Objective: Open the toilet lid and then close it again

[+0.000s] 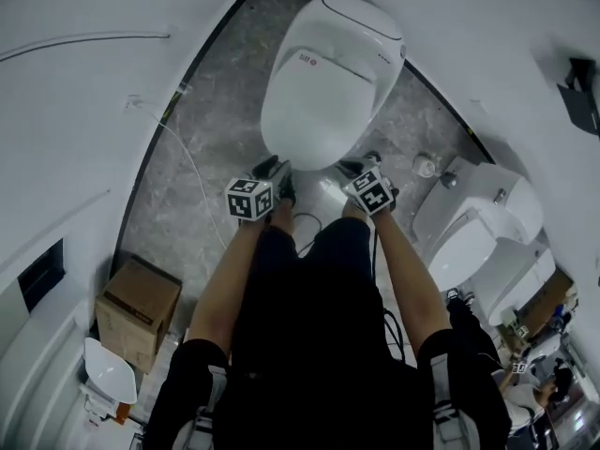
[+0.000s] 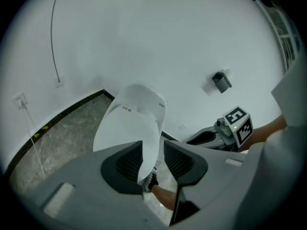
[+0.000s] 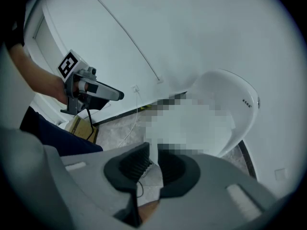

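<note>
The white toilet lid (image 1: 319,82) stands tilted up off the bowl, with its front edge toward me. My left gripper (image 1: 275,172) is at the left of that edge. In the left gripper view its jaws (image 2: 153,159) straddle the lid (image 2: 129,128); the edge lies against the left pad, a gap shows at the right pad, so it is open. My right gripper (image 1: 361,169) is at the right of the edge. In the right gripper view its pads (image 3: 153,164) are shut on the thin lid rim (image 3: 230,104), part of which is hidden by a mosaic patch.
A cardboard box (image 1: 139,312) sits on the grey floor at the left, with a white cable (image 1: 187,157) running along the floor past it. A second white toilet (image 1: 478,223) stands at the right. White walls close in on both sides. My shoe (image 2: 151,181) is below the lid.
</note>
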`<state>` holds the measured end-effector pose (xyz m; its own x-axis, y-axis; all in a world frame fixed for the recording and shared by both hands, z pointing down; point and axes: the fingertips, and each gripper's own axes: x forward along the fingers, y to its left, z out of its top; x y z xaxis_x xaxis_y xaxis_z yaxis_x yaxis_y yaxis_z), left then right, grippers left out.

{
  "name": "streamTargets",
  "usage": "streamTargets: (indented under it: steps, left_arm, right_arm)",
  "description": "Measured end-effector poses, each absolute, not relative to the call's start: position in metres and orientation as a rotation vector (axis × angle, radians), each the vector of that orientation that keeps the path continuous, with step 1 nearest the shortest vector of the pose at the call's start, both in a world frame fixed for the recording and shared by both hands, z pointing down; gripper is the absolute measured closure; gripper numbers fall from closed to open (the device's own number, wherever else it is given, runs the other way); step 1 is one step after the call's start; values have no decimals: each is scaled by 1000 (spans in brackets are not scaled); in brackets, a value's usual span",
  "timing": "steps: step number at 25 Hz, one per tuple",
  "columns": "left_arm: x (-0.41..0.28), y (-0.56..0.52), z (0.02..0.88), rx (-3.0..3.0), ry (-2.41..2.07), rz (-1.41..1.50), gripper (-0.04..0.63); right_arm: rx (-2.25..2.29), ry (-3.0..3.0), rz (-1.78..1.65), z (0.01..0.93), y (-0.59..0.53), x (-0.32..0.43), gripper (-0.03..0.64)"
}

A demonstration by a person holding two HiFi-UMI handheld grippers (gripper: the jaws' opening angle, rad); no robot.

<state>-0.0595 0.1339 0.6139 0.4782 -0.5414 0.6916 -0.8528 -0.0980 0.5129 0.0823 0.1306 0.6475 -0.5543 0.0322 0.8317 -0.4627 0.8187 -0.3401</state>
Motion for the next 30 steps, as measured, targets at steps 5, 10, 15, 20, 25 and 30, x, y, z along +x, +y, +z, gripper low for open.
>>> streamTargets:
  steps: [5,10,15,20,25,30]
  left_arm:
    - [-43,124,545,1952,-1165,353,526]
    - [-38,115,489,2149,-1128,427,578]
    - [-39,120,448,2281,-1108,475,583]
    - [-46,131,429,2343,-1077,464,584]
    - [-55,132,422,2392,-1029,472,584]
    - [-68,128,415,2454,-994,511,583]
  right_arm:
    - [414,-2164,645,590,115,85,593]
    - [536,-2279,596,532,97,90,612]
    - [599,-2348,519,491,100,95,612]
    - [639,-2349,439,471,113,91,612]
    - [728,-2358,413,453,121,86,612]
    - [792,-2357,405,443,123,79,612]
